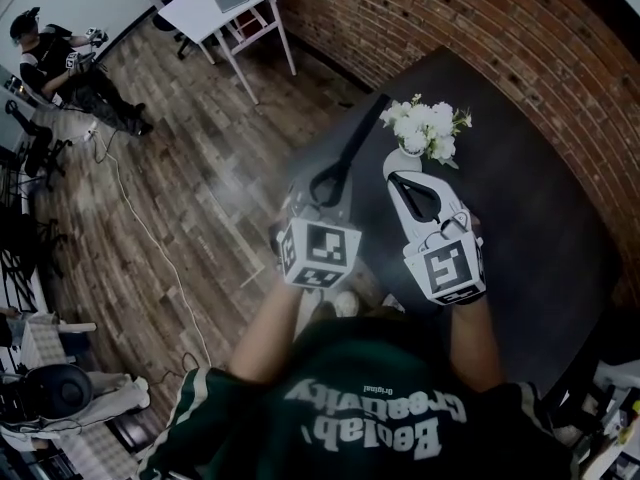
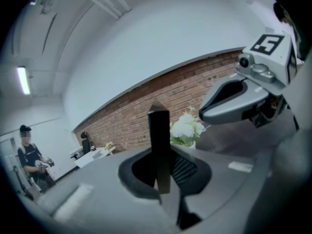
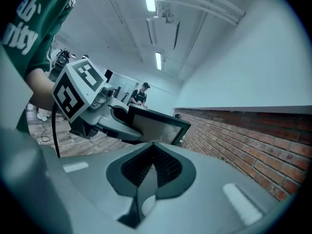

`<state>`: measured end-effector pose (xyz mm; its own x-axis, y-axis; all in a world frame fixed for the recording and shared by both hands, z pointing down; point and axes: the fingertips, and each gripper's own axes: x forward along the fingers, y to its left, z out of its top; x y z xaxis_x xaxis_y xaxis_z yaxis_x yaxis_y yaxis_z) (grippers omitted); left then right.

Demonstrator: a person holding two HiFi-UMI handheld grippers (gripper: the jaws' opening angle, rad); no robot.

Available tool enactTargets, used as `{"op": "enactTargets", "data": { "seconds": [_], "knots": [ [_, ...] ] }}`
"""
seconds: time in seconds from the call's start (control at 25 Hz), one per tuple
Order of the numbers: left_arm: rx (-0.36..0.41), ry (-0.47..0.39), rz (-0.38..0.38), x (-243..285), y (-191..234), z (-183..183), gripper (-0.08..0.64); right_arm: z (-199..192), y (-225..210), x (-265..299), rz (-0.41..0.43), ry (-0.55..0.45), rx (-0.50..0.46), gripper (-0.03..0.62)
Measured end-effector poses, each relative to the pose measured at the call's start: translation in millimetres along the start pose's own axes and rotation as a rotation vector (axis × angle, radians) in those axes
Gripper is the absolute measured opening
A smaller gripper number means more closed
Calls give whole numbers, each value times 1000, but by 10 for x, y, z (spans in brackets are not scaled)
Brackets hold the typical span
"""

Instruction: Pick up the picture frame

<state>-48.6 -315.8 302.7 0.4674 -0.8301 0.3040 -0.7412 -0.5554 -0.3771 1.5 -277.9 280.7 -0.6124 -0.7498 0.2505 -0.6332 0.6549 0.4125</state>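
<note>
Left claw (image 2: 161, 155) is clamped on the picture frame (image 2: 158, 126), which stands edge-on between its jaws, held up off the dark table (image 1: 520, 218). Right claw (image 3: 153, 147) hangs just beside it, jaws together with nothing between them. Beyond both, a vase of white flowers (image 1: 425, 128) stands on the table, near the brick wall (image 1: 450, 18).

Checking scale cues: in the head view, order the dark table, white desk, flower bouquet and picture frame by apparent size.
1. dark table
2. white desk, though it stands far off
3. white flower bouquet
4. picture frame, seen edge-on as a thin strip in the left gripper
</note>
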Motion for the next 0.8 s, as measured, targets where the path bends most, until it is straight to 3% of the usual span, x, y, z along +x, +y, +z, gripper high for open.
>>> {"op": "enactTargets", "data": {
  "seconds": [0.48, 0.8],
  "knots": [
    [38, -70, -17, -198, -11, 294, 34, 137, -41, -153, -48, -43, 15, 6],
    [56, -68, -39, -244, -145, 257, 34, 93, 25, -196, -41, -47, 13, 6]
  ]
}}
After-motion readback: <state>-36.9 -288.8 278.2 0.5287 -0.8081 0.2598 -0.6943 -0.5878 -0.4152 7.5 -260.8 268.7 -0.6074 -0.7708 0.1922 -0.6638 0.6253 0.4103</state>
